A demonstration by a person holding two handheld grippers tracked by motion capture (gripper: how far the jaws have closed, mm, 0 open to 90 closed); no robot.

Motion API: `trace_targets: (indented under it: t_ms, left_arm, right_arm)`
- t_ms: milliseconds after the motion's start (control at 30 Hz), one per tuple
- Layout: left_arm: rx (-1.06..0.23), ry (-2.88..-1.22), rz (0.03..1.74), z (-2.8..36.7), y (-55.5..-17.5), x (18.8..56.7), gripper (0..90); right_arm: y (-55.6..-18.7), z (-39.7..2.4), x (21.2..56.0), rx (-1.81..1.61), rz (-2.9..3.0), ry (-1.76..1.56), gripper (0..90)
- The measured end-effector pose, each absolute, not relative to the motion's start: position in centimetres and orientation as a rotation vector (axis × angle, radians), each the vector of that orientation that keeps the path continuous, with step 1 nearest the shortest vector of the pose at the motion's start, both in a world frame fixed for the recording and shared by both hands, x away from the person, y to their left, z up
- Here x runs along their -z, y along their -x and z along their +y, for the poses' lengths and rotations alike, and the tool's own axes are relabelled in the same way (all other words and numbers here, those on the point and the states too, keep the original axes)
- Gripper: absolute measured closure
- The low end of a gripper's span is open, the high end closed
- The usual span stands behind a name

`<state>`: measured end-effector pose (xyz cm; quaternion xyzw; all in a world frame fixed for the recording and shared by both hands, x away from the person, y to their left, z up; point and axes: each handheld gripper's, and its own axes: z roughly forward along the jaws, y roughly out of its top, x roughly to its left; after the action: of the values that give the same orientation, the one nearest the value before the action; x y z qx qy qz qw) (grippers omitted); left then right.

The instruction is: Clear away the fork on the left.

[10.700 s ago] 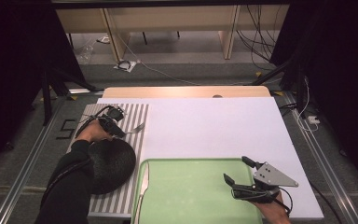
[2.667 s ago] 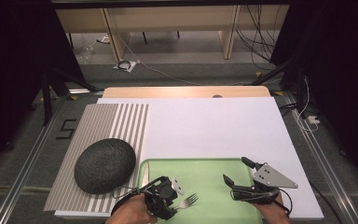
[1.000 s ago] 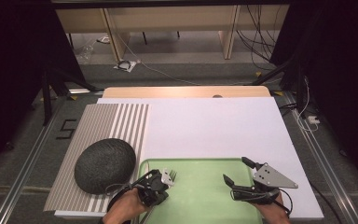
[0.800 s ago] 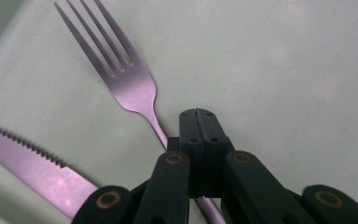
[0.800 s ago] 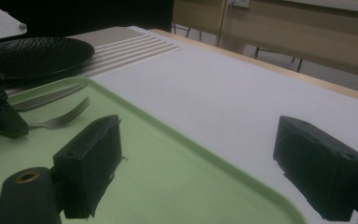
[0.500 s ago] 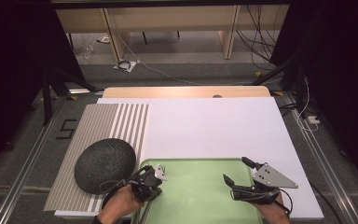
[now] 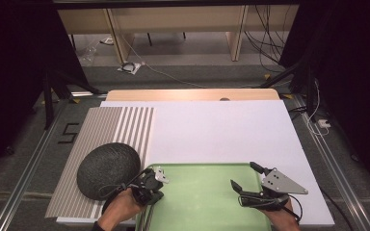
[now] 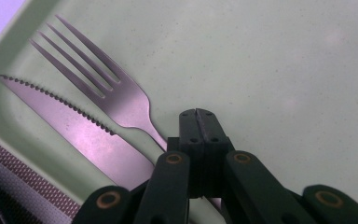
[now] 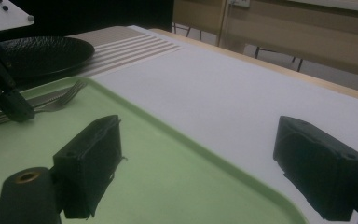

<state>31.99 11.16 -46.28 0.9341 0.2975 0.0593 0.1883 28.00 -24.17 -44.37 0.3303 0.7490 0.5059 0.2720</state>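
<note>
A steel fork (image 8: 107, 93) and a serrated knife (image 8: 70, 123) lie side by side in the left corner of the green tray (image 7: 202, 197). My left gripper (image 8: 199, 112) points down at the tray, shut, with its tips pressed together. The fork's handle runs under its left jaw, and nothing shows between the tips. From above, the left gripper (image 7: 150, 188) sits at the tray's left edge. The right gripper view has the fork (image 9: 60, 99) lying flat. My right gripper (image 7: 243, 175) is open and empty over the tray's right part, its pads wide apart (image 9: 196, 126).
A dark round plate (image 7: 107, 168) sits on the striped placemat (image 7: 111, 125), just left of the tray. A white board (image 7: 221, 130) covers the table beyond the tray. The table's front edge is close below both hands.
The left gripper has slid left across the tray, from near its middle to the left edge, and the fork went with it. The right gripper has stayed put.
</note>
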Motion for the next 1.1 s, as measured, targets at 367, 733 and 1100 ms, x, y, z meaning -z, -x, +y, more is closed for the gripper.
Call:
trace_targets:
  t_ms: [367,733,1100]
  left_arm:
    - [-0.161,-2.617,0.857,11.5,-32.2,46.3,89.1]
    - [-0.141,-2.545,0.917,11.8,-32.3,45.2,61.7]
    - [-0.166,-2.415,1.007,12.5,-32.4,43.5,33.9]
  right_arm:
    - [-28.0,-24.2,44.4,-1.367,2.016,-0.894,16.1]
    - [-28.0,-24.2,44.4,-1.367,2.015,-0.89,16.1]
    - [-28.0,-24.2,44.3,-1.368,2.013,-0.89,16.0]
